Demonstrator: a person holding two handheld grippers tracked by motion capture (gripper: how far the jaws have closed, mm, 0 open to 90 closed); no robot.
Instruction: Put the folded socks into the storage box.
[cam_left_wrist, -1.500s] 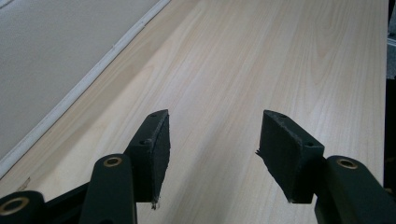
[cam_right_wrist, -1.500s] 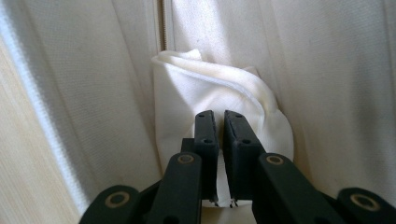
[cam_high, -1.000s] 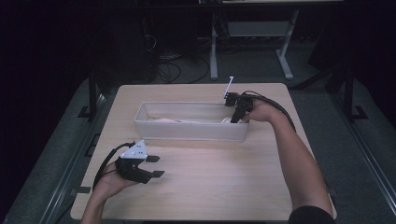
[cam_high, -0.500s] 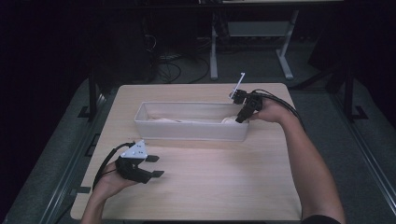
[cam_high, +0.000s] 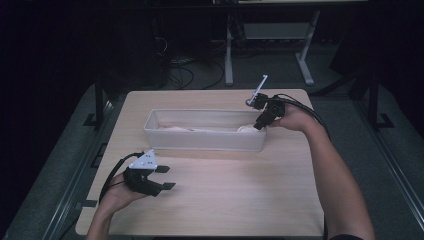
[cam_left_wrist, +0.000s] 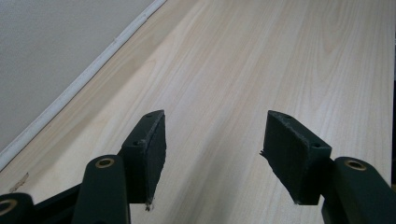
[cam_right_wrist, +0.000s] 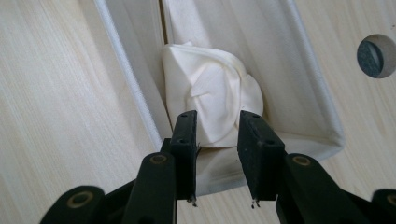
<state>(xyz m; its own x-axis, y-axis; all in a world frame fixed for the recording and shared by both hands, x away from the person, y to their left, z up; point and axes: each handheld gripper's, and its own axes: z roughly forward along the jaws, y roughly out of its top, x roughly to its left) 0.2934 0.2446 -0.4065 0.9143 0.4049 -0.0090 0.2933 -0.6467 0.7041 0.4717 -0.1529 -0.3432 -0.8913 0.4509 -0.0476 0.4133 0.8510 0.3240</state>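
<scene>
Here right gripper (cam_right_wrist: 217, 158) jaws narrowly parted, just opening, above crumpled cloth (cam_right_wrist: 212, 95) in tray (cam_right_wrist: 313, 79).

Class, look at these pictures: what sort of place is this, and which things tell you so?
Probably a lab or workshop: a bare wooden table, loose cables on the floor behind, and desk legs.

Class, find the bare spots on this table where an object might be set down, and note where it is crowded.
Bare wood lies between the white bin and the near table edge, right of the left gripper. Crowded: the bin's right end, where the right gripper hangs over a crumpled white cloth.
</scene>
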